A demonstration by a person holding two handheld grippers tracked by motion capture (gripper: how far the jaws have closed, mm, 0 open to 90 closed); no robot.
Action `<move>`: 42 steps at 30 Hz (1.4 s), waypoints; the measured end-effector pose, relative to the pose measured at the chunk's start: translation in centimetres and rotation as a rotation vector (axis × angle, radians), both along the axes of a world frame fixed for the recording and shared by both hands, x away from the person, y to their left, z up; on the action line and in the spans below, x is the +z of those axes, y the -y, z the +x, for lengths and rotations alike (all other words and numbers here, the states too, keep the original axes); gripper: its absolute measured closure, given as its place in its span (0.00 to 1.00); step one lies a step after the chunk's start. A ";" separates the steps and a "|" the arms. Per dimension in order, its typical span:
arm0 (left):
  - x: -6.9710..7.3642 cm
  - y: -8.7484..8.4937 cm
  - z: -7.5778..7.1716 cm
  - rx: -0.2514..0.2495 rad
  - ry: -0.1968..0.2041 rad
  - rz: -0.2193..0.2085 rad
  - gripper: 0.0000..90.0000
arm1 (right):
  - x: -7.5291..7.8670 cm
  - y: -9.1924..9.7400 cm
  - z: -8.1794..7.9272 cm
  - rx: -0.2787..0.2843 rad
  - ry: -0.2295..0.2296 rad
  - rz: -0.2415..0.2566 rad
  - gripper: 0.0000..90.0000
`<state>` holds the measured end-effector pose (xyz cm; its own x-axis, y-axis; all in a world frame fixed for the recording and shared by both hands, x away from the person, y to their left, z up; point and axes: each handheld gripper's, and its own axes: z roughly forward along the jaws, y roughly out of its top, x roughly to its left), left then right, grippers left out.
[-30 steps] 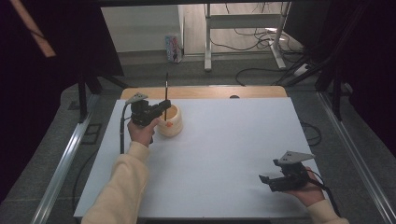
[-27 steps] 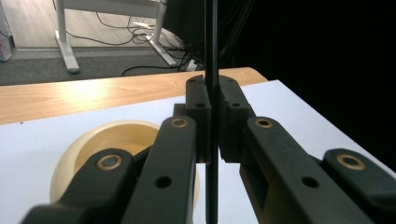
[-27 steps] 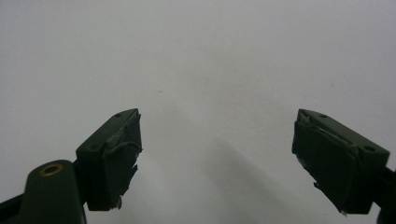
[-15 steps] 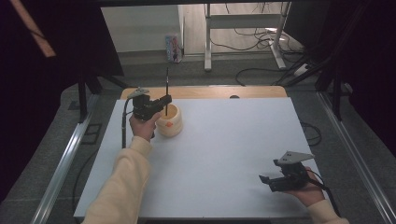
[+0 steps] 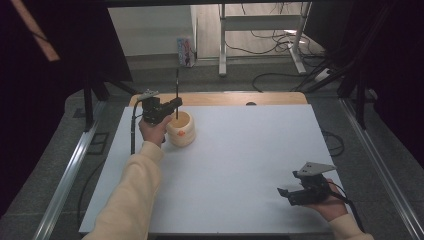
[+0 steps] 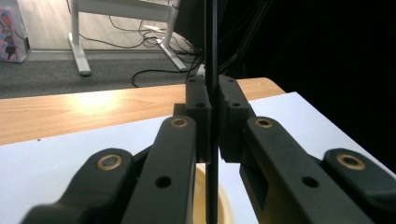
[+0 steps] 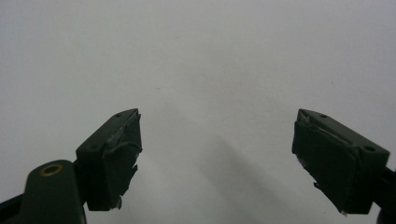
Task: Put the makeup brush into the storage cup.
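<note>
My left gripper (image 5: 175, 105) is at the far left of the table, shut on a thin black stick (image 5: 177, 85) that stands upright. The stick's lower end hangs over the mouth of a cream round pot (image 5: 182, 131) on the white sheet. In the left gripper view, the pads pinch the stick (image 6: 211, 46) at my left gripper (image 6: 214, 121), with the pot's rim (image 6: 224, 205) just below. My right gripper (image 5: 284, 194) lies low at the near right, open. In the right gripper view, my right gripper (image 7: 217, 149) has only white sheet between its jaws.
A white sheet (image 5: 250, 165) covers the table, leaving a wooden strip (image 5: 230, 98) along the far edge. Beyond it, cables (image 5: 280, 75) and a white desk frame (image 5: 260, 35) sit on the floor. A metal rail (image 5: 70, 170) runs along the left side.
My left gripper has shifted slightly toward the far edge with the stick still in it. The pot and my right gripper have stayed put.
</note>
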<state>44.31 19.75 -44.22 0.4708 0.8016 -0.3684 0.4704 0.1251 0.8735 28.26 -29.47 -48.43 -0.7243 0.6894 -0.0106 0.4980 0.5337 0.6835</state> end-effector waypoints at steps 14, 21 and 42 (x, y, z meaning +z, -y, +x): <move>-1.2 -0.3 0.9 0.009 -0.028 0.005 0.95 | -0.1 0.0 0.0 0.002 -0.002 -0.008 0.17; -1.7 -0.1 1.0 -0.001 -0.025 0.029 0.95 | -0.1 -0.1 0.0 0.005 -0.002 -0.010 0.17; -3.8 0.1 0.5 -0.015 -0.057 0.044 0.95 | -0.2 -0.1 0.0 0.009 -0.003 -0.016 0.17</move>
<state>44.80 19.64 -47.99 0.4626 0.8104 -0.3595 0.5207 0.0799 0.8500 28.26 -29.36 -48.59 -0.7302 0.6830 -0.0194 0.4952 0.5487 0.6736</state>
